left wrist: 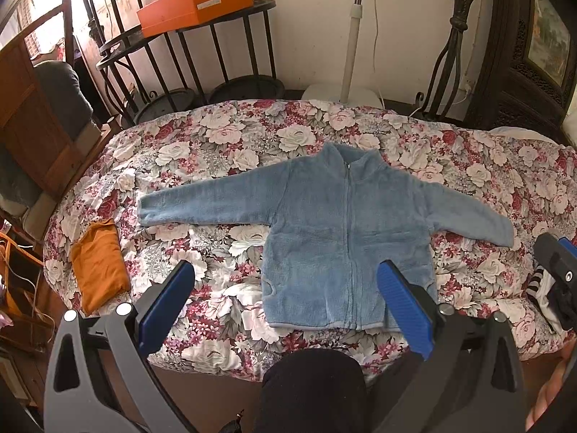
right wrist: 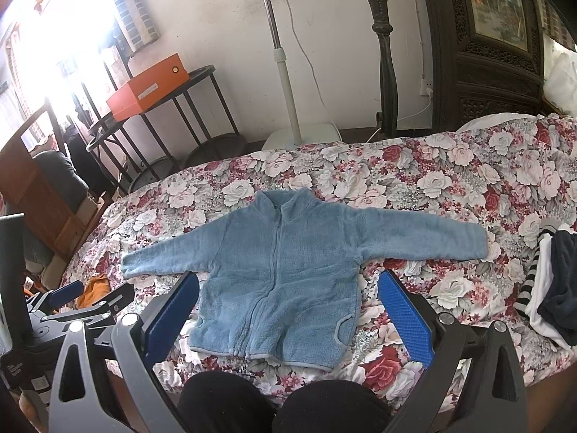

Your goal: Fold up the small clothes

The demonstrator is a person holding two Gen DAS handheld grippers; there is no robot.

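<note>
A small blue fleece zip jacket lies flat and face up on the floral bed cover, both sleeves spread out sideways; it also shows in the right wrist view. My left gripper is open and empty, hovering above the bed's near edge over the jacket's lower left hem. My right gripper is open and empty, held above the jacket's hem. The right gripper also shows at the right edge of the left wrist view.
A folded orange garment lies at the bed's left edge. A pile of dark, white and striped clothes lies at the right. My dark knees are at the near edge. A fan stand, black metal rack and orange box stand behind the bed.
</note>
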